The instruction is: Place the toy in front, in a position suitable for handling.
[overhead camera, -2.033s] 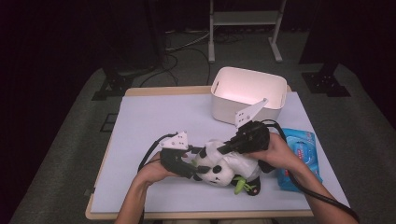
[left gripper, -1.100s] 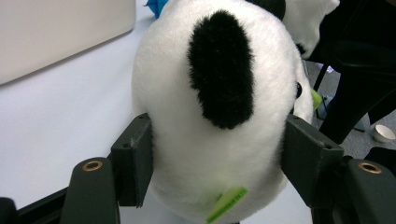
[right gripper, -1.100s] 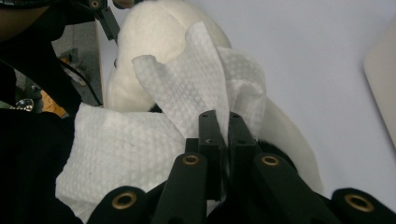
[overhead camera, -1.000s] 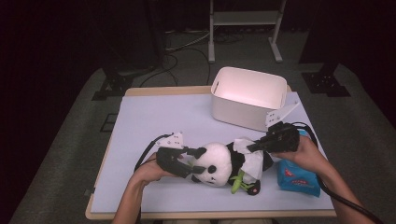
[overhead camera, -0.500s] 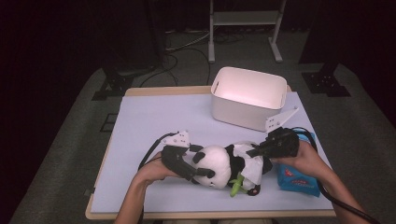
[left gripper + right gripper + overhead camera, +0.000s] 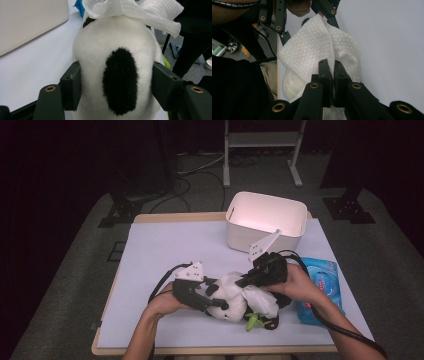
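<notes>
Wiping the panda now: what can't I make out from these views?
- Panda toy: its face and the spot being wiped, high view, hidden by the white wipe and both tongs.
- Left tongs: how hard the pads press the panda's head, left gripper view, fur hides the contact.
- Blue wipes pack: print too small, part under the right hand, high view.
- Green item: too small to identify.

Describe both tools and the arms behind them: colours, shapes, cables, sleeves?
The left tool and the right tool are black, each topped by a grey three-cornered plate and trailing a black cable. Their jaws are flat black blocks on arms with brass-coloured rivets. The forearms are bare, with no sleeves.
</notes>
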